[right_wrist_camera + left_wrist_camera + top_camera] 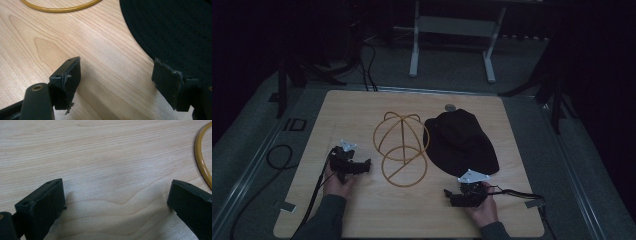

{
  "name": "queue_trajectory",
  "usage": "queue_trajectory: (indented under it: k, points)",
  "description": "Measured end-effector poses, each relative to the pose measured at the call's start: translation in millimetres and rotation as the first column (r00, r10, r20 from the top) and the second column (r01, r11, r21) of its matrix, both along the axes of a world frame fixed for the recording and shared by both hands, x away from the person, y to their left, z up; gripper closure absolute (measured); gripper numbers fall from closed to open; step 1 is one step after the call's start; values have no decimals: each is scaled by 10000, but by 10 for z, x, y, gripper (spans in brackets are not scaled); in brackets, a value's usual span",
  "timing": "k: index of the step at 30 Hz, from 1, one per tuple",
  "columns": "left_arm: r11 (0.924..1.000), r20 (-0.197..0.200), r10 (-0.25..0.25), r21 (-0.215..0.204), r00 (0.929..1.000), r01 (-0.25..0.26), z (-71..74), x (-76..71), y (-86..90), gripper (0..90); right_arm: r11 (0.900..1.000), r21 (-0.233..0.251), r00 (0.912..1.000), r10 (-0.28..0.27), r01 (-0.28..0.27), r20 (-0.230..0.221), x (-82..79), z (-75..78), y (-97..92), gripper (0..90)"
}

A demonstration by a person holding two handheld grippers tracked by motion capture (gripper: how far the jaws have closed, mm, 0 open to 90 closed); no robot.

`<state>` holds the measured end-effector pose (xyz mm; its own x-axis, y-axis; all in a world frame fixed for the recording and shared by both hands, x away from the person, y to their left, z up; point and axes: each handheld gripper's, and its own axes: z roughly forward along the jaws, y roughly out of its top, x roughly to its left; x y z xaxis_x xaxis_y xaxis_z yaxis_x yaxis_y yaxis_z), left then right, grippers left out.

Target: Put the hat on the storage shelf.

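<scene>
Dimly, pale wooden table (362, 107) (dark room beyond)

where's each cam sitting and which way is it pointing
High view: fixed above the person's side, facing forward and down on the table; both forearms, the left gripper and the right gripper show.
Left gripper view: rides the left gripper, looks along its open jaws at bare wood, the wire stand at the right edge.
Right gripper view: rides the right gripper, looks past open jaws at the hat brim.
Shared: the stand and table appear in all three; the hat in the high and right gripper views.
</scene>
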<state>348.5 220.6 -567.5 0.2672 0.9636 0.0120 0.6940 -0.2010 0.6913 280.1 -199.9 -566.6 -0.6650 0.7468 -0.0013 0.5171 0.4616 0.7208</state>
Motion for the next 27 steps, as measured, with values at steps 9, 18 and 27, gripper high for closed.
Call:
queue_trajectory:
  k: [9,18,27]
  points:
    - [10000,-3,9,-15,10000,-9,0,-1,-1,15,10000,-85,10000,-17,16,-91,20,-9,2,144]
    - [10000,-4,6,-12,10000,-6,0,-1,-1,15,9976,-471,9979,483,-504,-442,71,37,-15,161]
    - [10000,-3,8,-14,10000,-8,0,0,-1,15,9748,-1456,9780,1478,-1693,-1474,198,180,-25,310]
